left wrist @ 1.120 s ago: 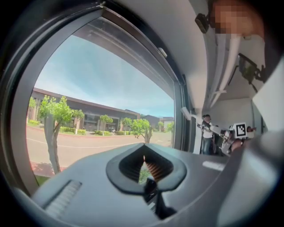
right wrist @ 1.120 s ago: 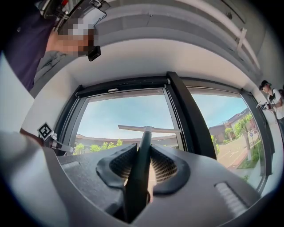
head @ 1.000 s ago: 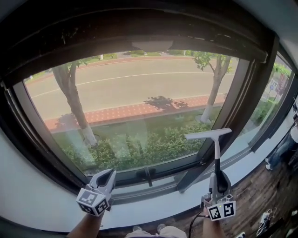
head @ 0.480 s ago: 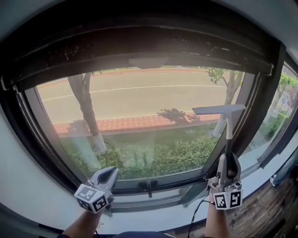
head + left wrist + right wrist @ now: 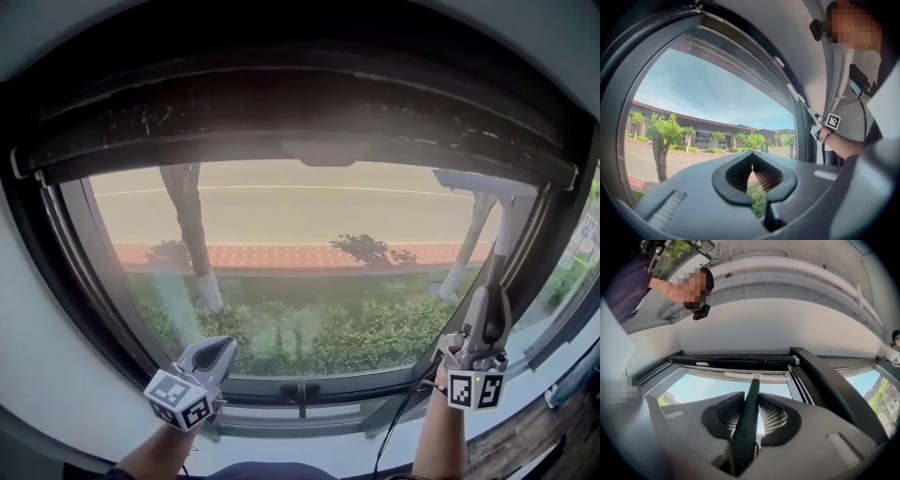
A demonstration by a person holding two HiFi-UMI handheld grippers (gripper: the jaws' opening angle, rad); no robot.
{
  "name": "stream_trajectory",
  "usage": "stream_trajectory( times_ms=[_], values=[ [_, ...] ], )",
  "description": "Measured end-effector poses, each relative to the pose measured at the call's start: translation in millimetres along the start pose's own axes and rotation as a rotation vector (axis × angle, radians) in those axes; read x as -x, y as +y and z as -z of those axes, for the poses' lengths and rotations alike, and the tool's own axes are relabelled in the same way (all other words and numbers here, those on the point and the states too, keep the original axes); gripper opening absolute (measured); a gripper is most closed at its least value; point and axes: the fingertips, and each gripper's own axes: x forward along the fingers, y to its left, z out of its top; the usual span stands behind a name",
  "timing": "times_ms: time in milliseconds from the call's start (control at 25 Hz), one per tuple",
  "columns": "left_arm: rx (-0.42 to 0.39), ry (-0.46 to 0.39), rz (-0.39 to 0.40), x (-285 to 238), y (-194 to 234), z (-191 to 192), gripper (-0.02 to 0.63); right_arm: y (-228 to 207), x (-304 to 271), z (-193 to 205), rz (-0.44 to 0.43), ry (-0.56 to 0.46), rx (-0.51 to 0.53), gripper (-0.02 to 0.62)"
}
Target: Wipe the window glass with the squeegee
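Your right tongs (image 5: 487, 305), clamped on its handle, now hold the squeegee (image 5: 498, 242) higher, with the blade at the top right of the window glass (image 5: 309, 272) and ready for a downward stroke, while your left tongs (image 5: 218, 351) stay closed and empty at the lower left.

Left gripper (image 5: 221, 347) points up with fingers (image 5: 725, 177) together and empty; right gripper (image 5: 489, 298), slightly higher, clamps the squeegee (image 5: 500, 239).
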Motion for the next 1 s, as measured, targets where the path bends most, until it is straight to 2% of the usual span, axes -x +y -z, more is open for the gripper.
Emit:
stream_trajectory(
  times_ms=[520, 840, 1000],
  values=[
    [-0.008, -0.026, -0.050, 2, 24, -22, 0.003, -1, -62, -1, -0.007, -0.084, -0.019, 0.103],
    [0.040, -0.016, -0.077, -1, 30, -13, 0.003, -9, -73, 3, -0.019, -0.069, 0.013, 0.103],
    [0.038, -0.027, -0.044, -17, 16, -16, 0.003, -9, -69, 8, -0.024, -0.051, 0.009, 0.101]
  ],
)
